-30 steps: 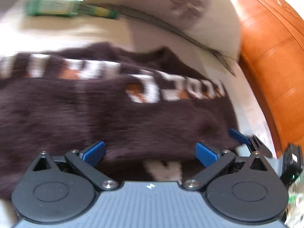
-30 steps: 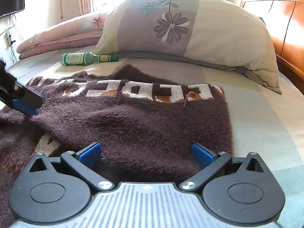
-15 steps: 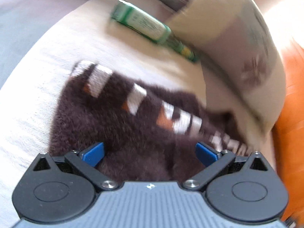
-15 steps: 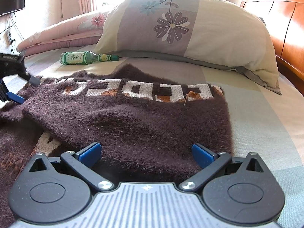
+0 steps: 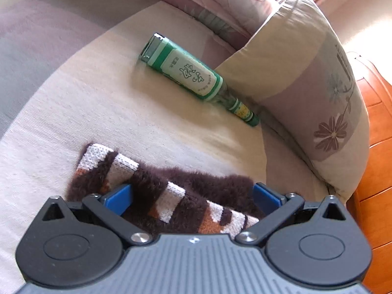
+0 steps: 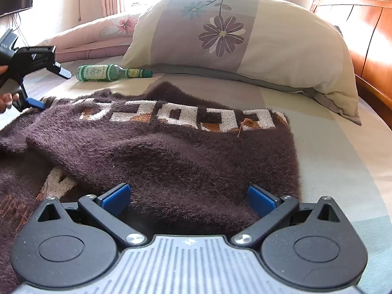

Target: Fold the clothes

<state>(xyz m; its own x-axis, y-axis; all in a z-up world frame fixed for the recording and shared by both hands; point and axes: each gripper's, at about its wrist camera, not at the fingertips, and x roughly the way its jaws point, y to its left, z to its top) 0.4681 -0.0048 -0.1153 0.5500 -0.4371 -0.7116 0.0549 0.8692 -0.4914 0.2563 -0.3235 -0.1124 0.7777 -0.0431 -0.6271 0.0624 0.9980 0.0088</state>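
A fuzzy dark brown sweater (image 6: 171,152) with white and orange letters lies folded over on the bed. My right gripper (image 6: 188,198) is open, its blue pads (image 6: 116,196) spread over the sweater's near edge. My left gripper (image 5: 192,198) is open too, with the sweater's far left lettered corner (image 5: 156,191) lying between its wide-spread fingers. In the right wrist view the left gripper (image 6: 51,88) shows at the far left, one blue pad touching that corner, held by a person's hand (image 6: 5,99).
A green glass bottle (image 5: 181,73) lies on its side on the bed sheet (image 5: 73,112) just beyond the sweater. Behind it rest a large floral pillow (image 6: 245,36) and a pink quilt (image 6: 98,34). A wooden headboard (image 6: 372,36) borders the right side.
My left gripper has swung from over the sweater's middle to its far left corner, now facing the bottle. The right gripper has stayed where it was, and both remain open.
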